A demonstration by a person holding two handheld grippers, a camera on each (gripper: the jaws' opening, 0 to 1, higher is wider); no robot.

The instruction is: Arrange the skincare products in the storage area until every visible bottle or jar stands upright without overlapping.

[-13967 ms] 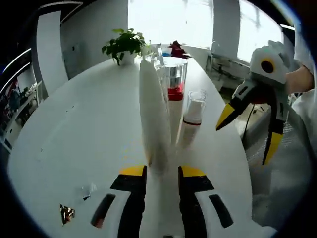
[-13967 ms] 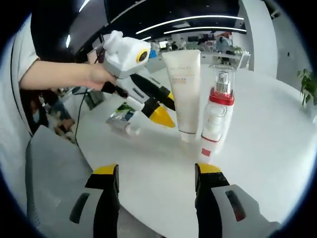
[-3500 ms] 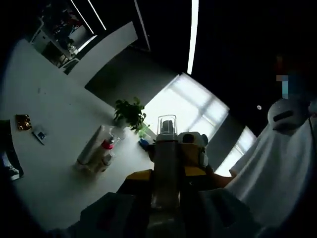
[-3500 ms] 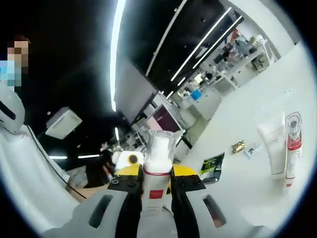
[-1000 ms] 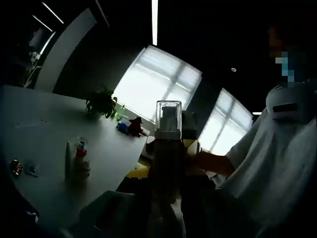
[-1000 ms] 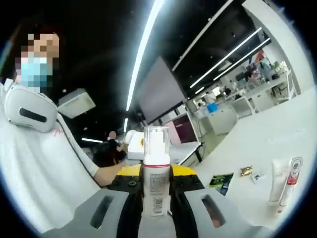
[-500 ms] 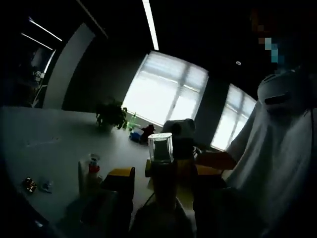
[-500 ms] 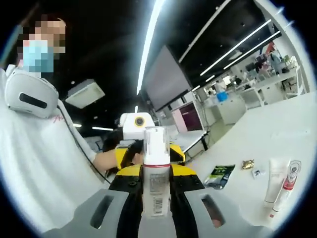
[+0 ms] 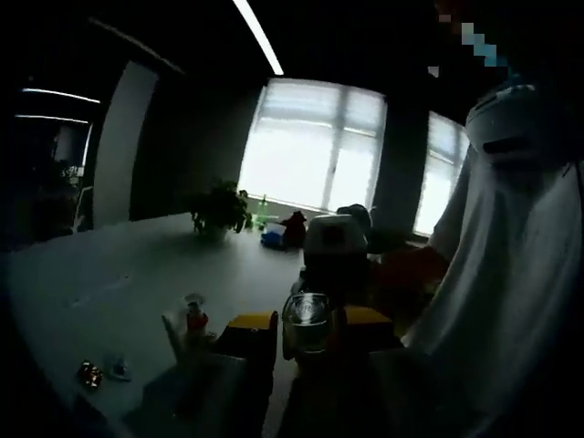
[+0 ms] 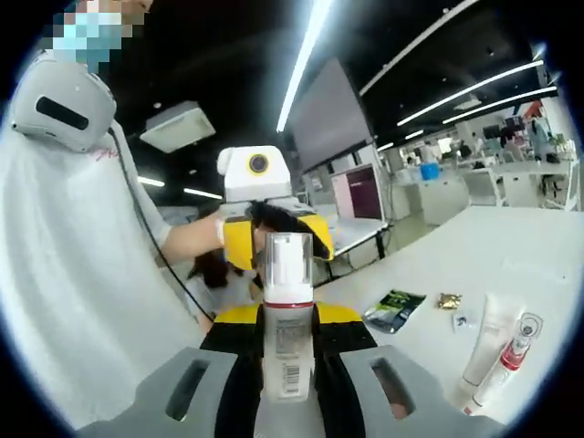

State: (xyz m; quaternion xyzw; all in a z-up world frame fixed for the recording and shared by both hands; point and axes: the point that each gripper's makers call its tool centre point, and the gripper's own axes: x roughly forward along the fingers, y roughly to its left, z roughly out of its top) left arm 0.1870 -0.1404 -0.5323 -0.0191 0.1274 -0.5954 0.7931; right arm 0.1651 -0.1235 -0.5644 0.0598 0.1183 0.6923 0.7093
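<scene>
Left gripper view, dim and backlit: the white table [image 9: 109, 274] runs toward bright windows. Near its left front edge lie a small gold-wrapped item [image 9: 88, 374] and a pale scrap beside it. To the right of those, a white tube [image 9: 173, 333] and a red-collared pump bottle [image 9: 193, 321] stand upright, touching or just beside each other. Far back on the table sits a potted plant [image 9: 217, 212], with small coloured items to its right. The left gripper [image 9: 306, 333] has its yellow-tipped jaws set apart, with the clear cap of a bottle [image 9: 306, 321] between them; whether they touch it cannot be told in the dark. Just behind, the right gripper [image 9: 333, 251] faces in; a person in a white shirt [image 9: 511, 274] stands to the right. Right gripper view: the shirt [image 10: 82, 274] fills the left side. The left gripper [image 10: 269, 237] hangs just above the clear cap, jaws spread. The right gripper [image 10: 287, 328] is clamped on the bottle [image 10: 287, 319], white with a red band and barcode label, held upright off the table. Right of it on the table [image 10: 511, 246] lie a dark green packet [image 10: 391, 308], the gold-wrapped item [image 10: 448, 299] and the scrap, then the tube [image 10: 488, 351] and pump bottle [image 10: 506, 358] standing side by side.
</scene>
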